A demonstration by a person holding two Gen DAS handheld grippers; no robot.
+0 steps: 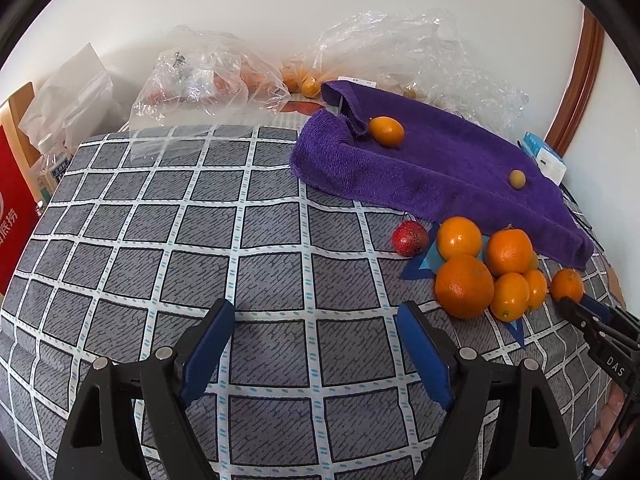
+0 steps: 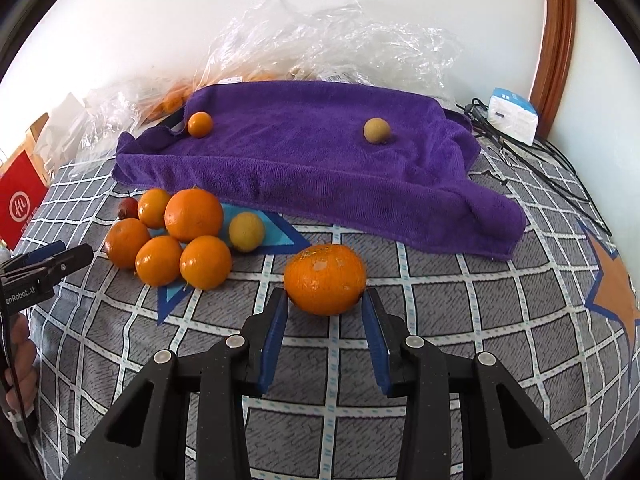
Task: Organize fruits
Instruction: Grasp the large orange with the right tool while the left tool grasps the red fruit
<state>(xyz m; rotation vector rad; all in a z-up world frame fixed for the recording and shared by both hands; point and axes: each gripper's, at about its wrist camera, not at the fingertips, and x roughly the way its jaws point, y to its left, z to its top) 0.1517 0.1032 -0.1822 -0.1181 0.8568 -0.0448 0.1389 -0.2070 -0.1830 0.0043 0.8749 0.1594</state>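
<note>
My right gripper is shut on a scuffed orange, its blue pads against both sides, just above the checked cloth. The same orange shows in the left wrist view. A pile of oranges with a small yellowish fruit and a red fruit lies to the left. A purple towel behind holds a small orange and a tan round fruit. My left gripper is open and empty over the checked cloth, left of the pile.
Clear plastic bags with more fruit lie against the wall behind the towel. A white and blue box and black cables lie at the right. A red carton and a bottle stand at the left edge.
</note>
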